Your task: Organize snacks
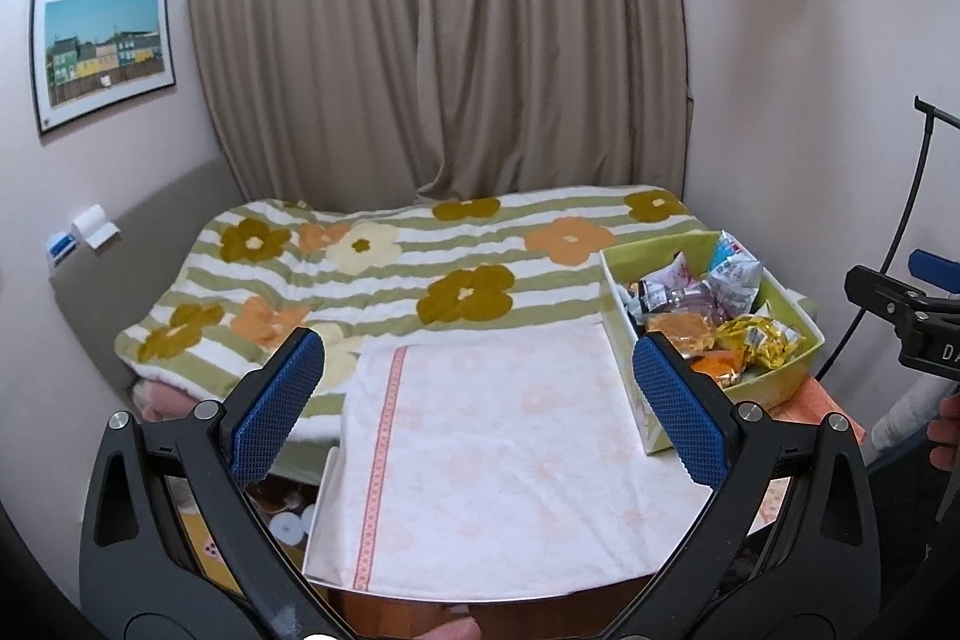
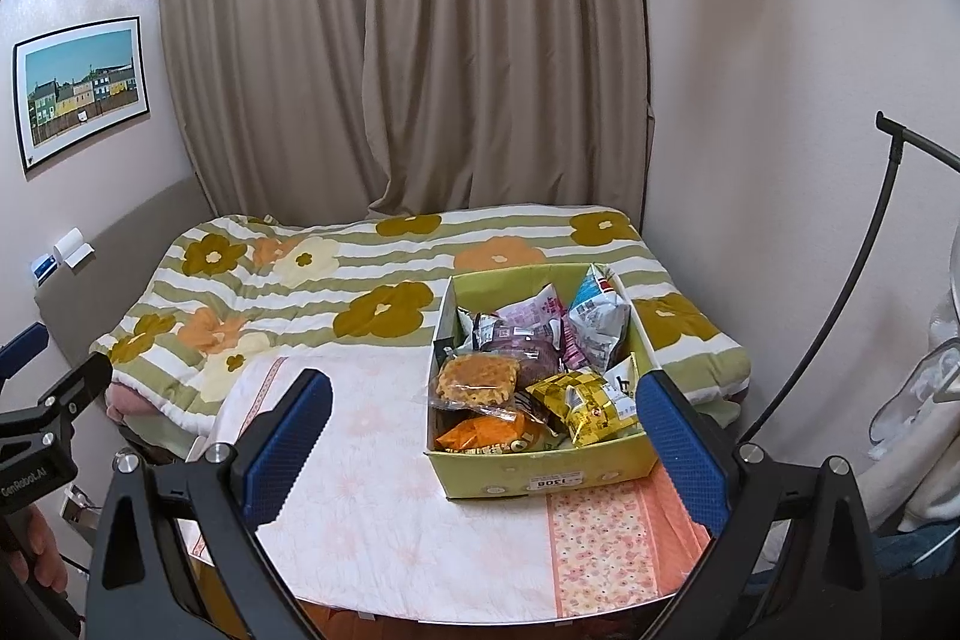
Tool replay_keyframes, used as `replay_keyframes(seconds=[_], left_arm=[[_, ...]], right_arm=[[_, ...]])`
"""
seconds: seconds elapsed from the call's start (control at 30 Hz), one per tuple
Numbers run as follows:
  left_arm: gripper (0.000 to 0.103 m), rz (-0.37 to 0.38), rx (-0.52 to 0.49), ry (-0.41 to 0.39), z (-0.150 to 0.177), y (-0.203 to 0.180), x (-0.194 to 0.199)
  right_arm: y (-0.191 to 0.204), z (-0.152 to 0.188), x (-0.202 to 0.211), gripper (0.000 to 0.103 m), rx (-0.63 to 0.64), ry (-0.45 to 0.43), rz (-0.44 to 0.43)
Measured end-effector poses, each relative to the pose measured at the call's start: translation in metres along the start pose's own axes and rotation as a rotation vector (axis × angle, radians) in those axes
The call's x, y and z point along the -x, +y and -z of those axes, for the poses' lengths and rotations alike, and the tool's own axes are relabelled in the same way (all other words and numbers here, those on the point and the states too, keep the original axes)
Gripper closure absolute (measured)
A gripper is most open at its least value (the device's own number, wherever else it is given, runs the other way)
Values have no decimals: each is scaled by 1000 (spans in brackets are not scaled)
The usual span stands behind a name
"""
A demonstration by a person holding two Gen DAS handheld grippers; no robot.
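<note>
Right wrist | cloth-covered table (image 2: 384,490) | flowered bed (image 2: 360,292) | curtain (image 2: 408,40) behind

A white sticker on the front wall of the green box (image 2: 540,478) reads "1308", printed upside down. The left hand-held gripper (image 2: 36,436) body carries "GenRobot.AI" in the right wrist view. The right hand-held gripper (image 1: 924,334) shows "DA", cut off at the edge. Snack-packet print is illegible.
</note>
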State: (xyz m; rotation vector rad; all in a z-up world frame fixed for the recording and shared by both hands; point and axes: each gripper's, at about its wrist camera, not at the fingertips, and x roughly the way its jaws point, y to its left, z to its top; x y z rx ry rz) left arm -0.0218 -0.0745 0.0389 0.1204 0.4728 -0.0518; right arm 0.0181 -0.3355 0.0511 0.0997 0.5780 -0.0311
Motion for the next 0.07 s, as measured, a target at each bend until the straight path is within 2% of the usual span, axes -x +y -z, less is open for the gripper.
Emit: replay_keyframes(seconds=[0.07], left_arm=[[1, -2, 8, 4, 0, 1, -2]], right_arm=[[0, -1, -3, 2, 1, 4, -4]])
